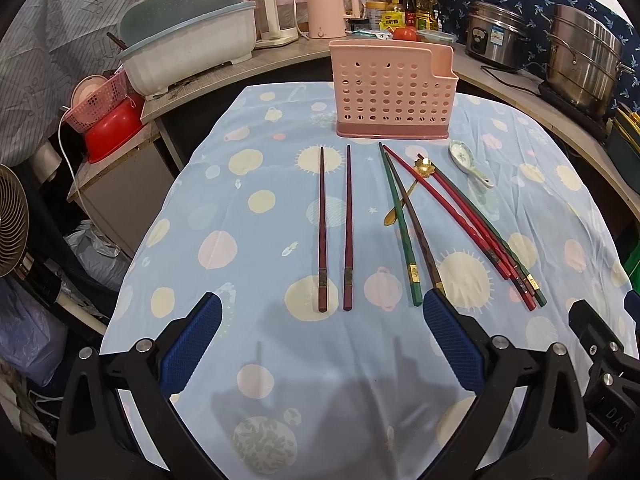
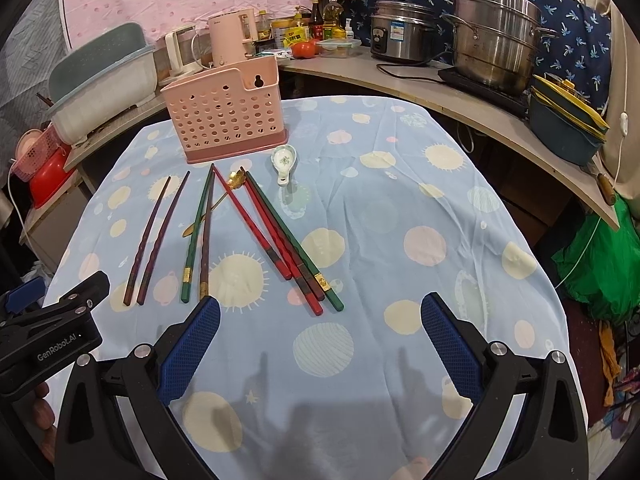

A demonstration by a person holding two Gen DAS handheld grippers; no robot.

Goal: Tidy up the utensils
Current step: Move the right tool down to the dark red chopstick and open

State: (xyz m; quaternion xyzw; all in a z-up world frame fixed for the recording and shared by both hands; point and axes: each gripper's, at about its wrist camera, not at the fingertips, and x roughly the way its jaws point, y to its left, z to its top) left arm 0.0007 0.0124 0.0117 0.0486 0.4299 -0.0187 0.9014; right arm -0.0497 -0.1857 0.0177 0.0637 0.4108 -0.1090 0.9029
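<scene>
Left gripper (image 1: 322, 344): its fingers are standing wide apart, holding nothing, at the bottom of the left wrist view.
Right gripper (image 2: 320, 344): also spread apart and holding nothing.
Dark red chopsticks (image 1: 335, 228): two are lying parallel on the desk (image 1: 208, 208), centre of the frame, straight ahead of the left gripper.
Long axis: running away from the gripper toward the pink holder (image 1: 394, 90).
Mixed pile (image 1: 460, 228): lying to the right, crossed with the gold spoon (image 1: 412, 188).
Nearer hand: I am judging the left.
</scene>
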